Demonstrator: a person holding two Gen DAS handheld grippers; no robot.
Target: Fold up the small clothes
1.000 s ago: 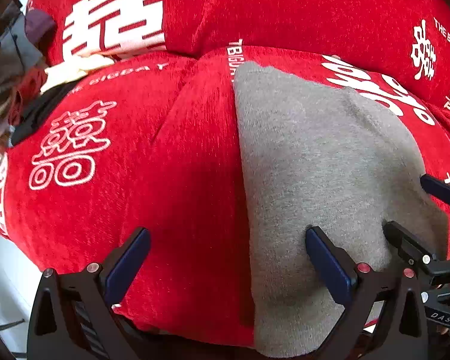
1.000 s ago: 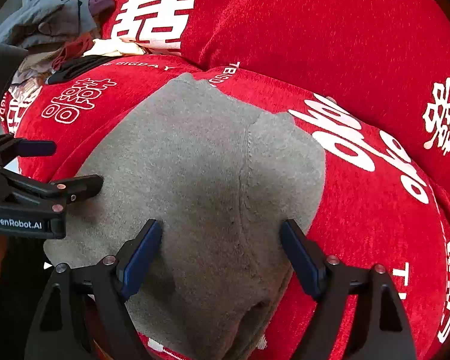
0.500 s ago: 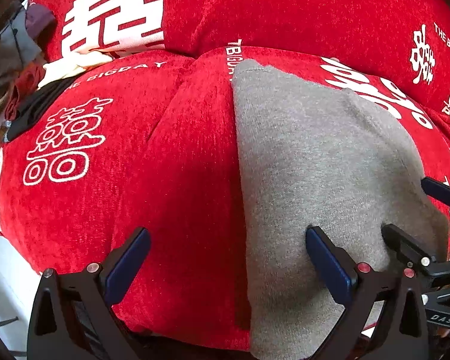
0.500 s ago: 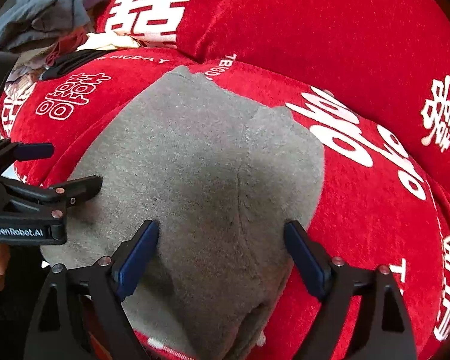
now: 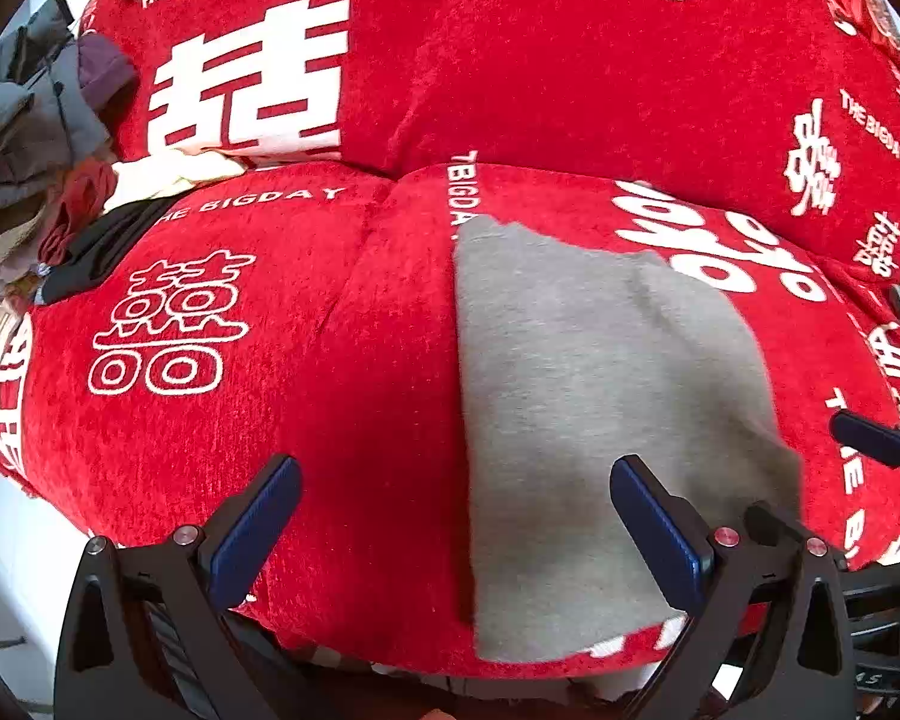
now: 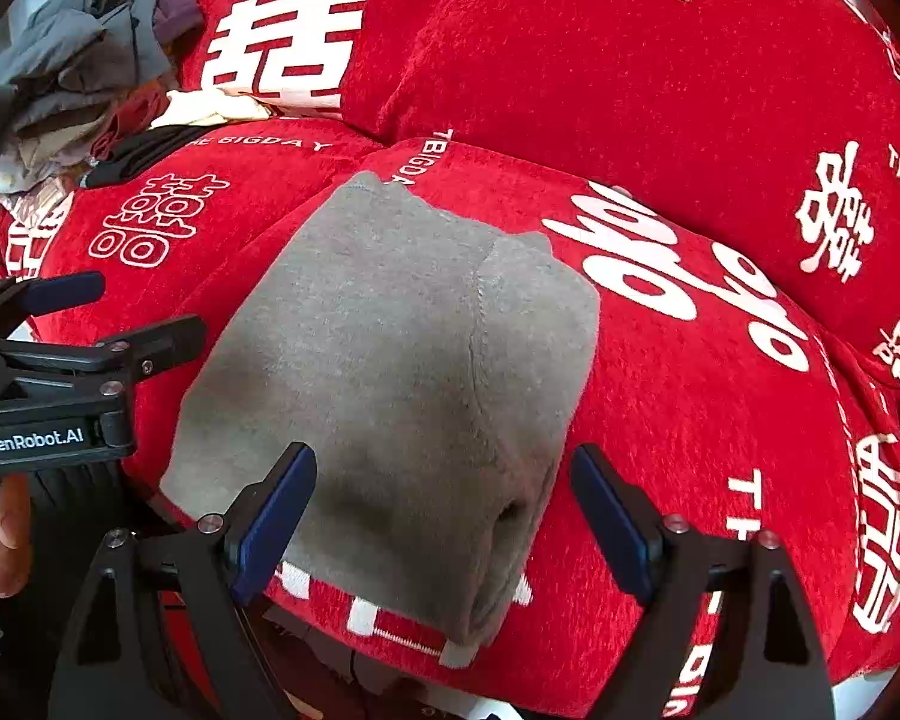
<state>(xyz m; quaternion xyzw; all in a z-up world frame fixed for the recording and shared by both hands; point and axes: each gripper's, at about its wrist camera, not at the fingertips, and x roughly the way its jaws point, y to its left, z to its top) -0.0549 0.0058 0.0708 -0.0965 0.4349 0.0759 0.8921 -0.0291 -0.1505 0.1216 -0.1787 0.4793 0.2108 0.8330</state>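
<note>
**Both grippers spread wide above a folded grey garment on a red cushion**

Right gripper [image 6: 444, 516], black with blue pads, stands released at the bottom of its own view, nothing between its pads; the folded grey knit garment [image 6: 402, 372] lies on the cushion beyond and below them, not pinched. The left gripper [image 5: 456, 534] is likewise spread wide and grasps nothing: its right blue finger [image 5: 654, 534] shows over the garment's lower part, its left finger over bare red fabric.

In the right wrist view the garment fills the middle of the frame as a rounded block, with a vertical seam running down its right half and a small opening near its lower right edge. Its near edge reaches the front rim of the cushion. In the left wrist view the same grey garment [image 5: 600, 420] lies right of centre, its straight left edge running from the middle of the frame to the bottom.

Under it is a red plush seat cushion with white characters and lettering [image 6: 720, 408], and behind that, across the top of both frames, a red back cushion with the same white print [image 6: 570, 60].

At the left edge of the right wrist view the left gripper appears from the side, a white-lettered label on its black body, with a person's fingers [image 6: 3, 540] below it. A loose pile of grey, cream, dark red and black clothes [image 6: 90, 72] sits in the upper left corner, well apart from the grey garment.
</note>
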